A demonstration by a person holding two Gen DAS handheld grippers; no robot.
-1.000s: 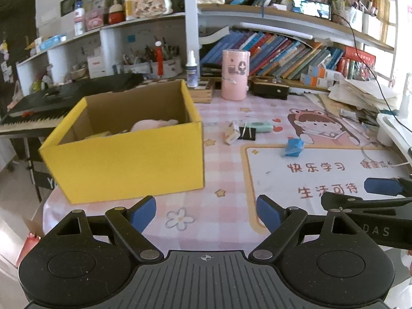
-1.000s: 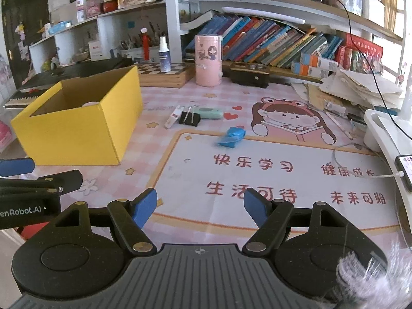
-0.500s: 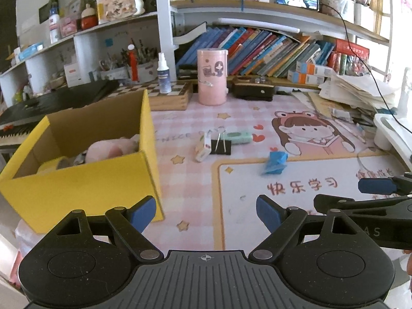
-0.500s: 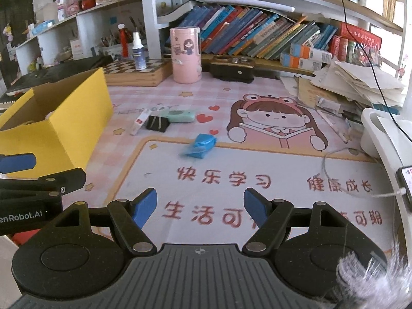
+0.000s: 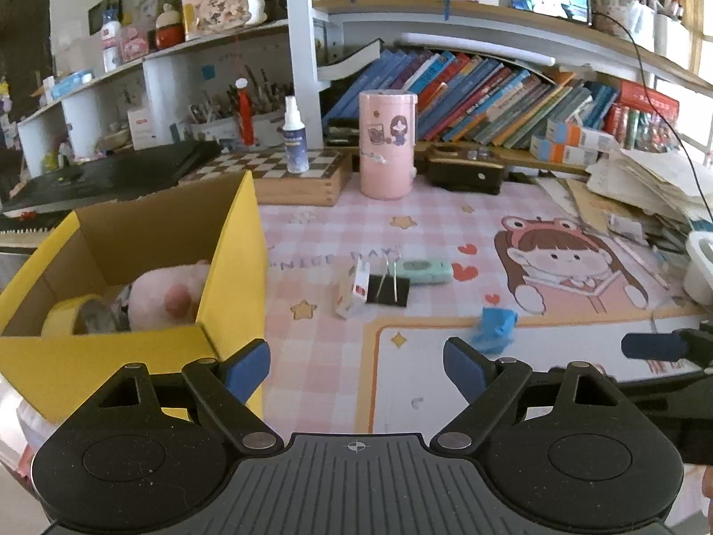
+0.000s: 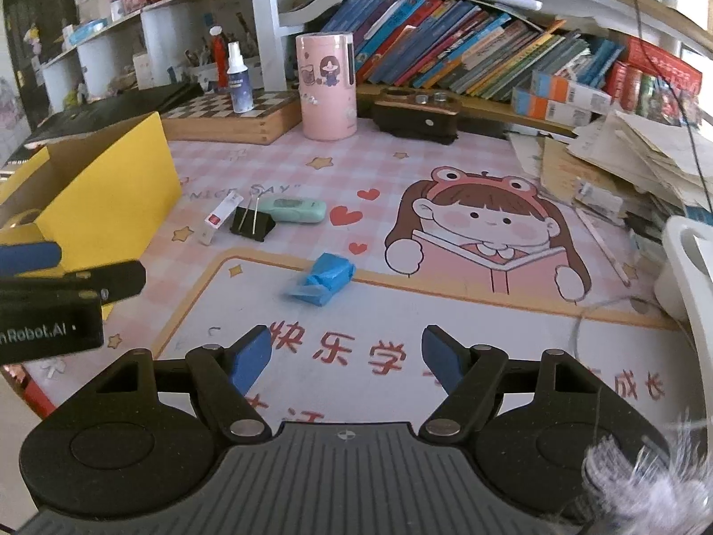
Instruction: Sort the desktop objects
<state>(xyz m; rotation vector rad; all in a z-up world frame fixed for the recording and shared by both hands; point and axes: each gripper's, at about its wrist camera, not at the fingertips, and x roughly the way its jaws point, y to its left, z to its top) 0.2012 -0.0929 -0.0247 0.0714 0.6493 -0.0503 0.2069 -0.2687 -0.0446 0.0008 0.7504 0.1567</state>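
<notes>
I am holding both grippers, left gripper [image 5: 356, 359] and right gripper [image 6: 346, 352], with jaws released, empty; yellow box [image 5: 231, 267] wall is hiding most of its contents; blue item [image 6: 323, 278] is blurring.

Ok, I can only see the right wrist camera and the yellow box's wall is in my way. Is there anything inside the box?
Observer: Yes. The left wrist view looks down into the yellow box. A pink plush toy lies on its floor, against the right wall.
Operator: And the other hand-held gripper? I only see one blue finger at my edge.
Observer: The left hand-held gripper has both fingers spread apart, with nothing between them, so it is carrying nothing.
</notes>
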